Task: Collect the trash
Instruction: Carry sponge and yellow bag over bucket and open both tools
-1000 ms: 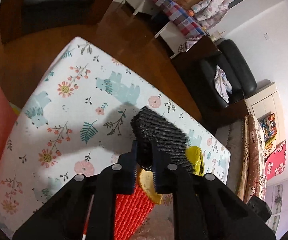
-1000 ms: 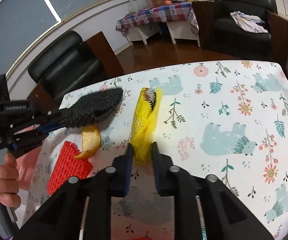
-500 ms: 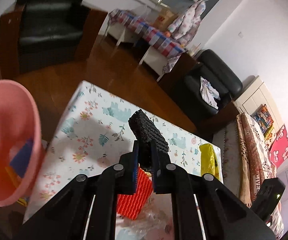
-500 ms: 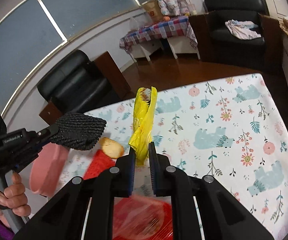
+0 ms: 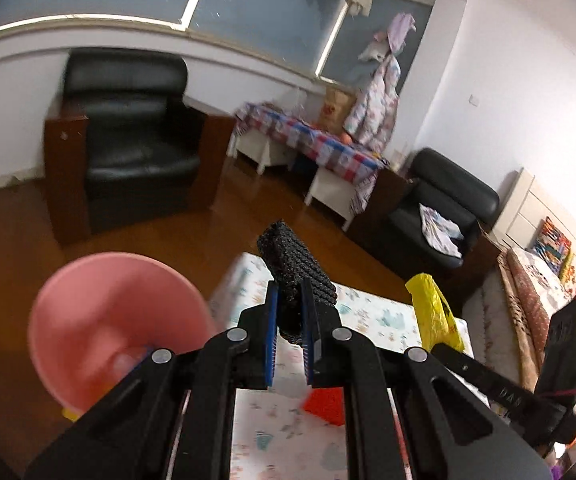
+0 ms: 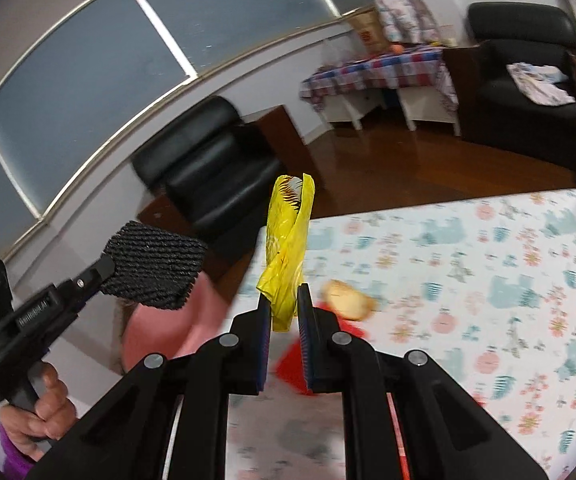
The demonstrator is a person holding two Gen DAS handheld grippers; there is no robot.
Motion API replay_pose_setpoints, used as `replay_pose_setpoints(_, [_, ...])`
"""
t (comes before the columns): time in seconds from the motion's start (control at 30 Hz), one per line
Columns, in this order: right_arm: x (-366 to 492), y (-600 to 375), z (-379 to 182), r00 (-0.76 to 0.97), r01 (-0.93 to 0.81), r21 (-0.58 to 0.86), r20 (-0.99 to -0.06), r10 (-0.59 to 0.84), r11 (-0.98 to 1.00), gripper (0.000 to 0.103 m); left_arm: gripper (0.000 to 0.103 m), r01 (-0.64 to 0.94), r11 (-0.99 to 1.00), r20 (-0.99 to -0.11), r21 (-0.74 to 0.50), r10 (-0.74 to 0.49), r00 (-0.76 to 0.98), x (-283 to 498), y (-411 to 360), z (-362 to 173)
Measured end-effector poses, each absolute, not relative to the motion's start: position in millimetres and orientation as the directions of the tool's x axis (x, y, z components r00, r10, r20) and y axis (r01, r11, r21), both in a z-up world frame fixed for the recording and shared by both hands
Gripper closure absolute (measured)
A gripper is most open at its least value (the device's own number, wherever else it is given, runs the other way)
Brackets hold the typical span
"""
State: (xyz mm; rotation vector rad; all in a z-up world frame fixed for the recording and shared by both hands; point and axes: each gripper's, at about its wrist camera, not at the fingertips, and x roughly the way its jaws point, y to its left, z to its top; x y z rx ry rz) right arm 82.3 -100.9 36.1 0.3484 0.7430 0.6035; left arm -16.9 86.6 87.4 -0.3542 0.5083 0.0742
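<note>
While your left tool (image 5: 289, 334) grips the black mesh piece (image 5: 296, 269) and your right tool (image 6: 283, 312) the yellow bag (image 6: 288, 248), the pink bin (image 5: 108, 320) sits lower left of frame, nearer your left hand, beside the desk (image 5: 371, 316).

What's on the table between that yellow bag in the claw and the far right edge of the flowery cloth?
In the right wrist view, only a pale peel-like scrap lies just right of the yellow bag; beyond it the flowery cloth looks bare.
</note>
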Motion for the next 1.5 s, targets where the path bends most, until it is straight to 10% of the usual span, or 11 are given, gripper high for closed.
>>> replay_pose_setpoints(0.5, [80.6,42.9,68.7,0.441,-0.557,0.476,-0.524,0.728,0.680,0.090,0.093,-0.329,0.916,-0.438,-0.229,0.205,0.875,-75.5,159.8,85.5])
replay_pose_setpoints(1.27, [94.2,137.6,-26.7,0.303,-0.543,0.450,-0.683,0.665,0.709,0.089,0.092,-0.403,0.887,-0.561,-0.225,0.220,0.798,-69.8,206.6,22.0])
replay_pose_setpoints(1.5, [97.9,135.9,-29.1,0.298,-0.541,0.465,-0.673,0.677,0.701,0.082,0.057,-0.411,0.879,-0.570,-0.243,0.213,0.794,-67.3,211.4,18.7])
